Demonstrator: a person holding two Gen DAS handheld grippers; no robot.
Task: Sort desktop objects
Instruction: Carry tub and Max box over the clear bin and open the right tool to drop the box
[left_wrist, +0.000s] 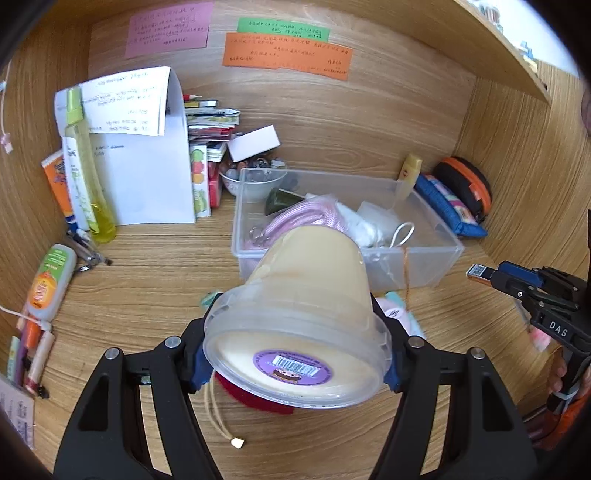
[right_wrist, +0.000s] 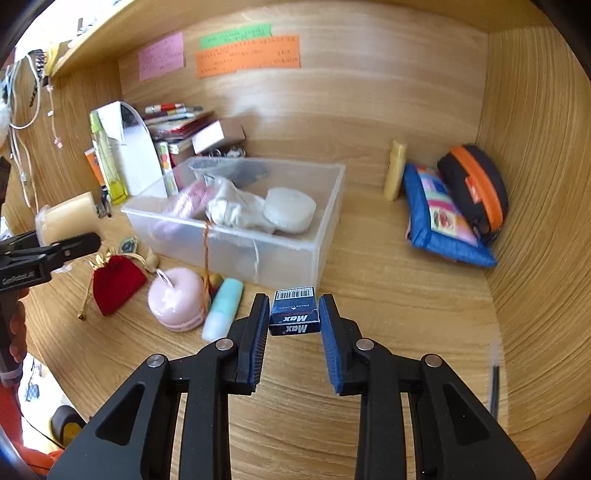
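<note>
Wooden walls enclose the table (right_wrist: 388, 314). One left hand-held gripper (left_wrist: 295, 347) pinches one cream tub (left_wrist: 306, 295), lid toward the camera, long axis pointing at the clear bin (right_wrist: 295, 254). One right hand-held gripper (right_wrist: 293, 314) pinches one small Max box (right_wrist: 294, 312), barcode end forward, raised off the table.

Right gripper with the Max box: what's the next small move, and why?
Probably carry it forward over the clear bin and release. The right gripper is shut on the Max box, lifted off the desk, and the bin lies open just ahead.
</note>
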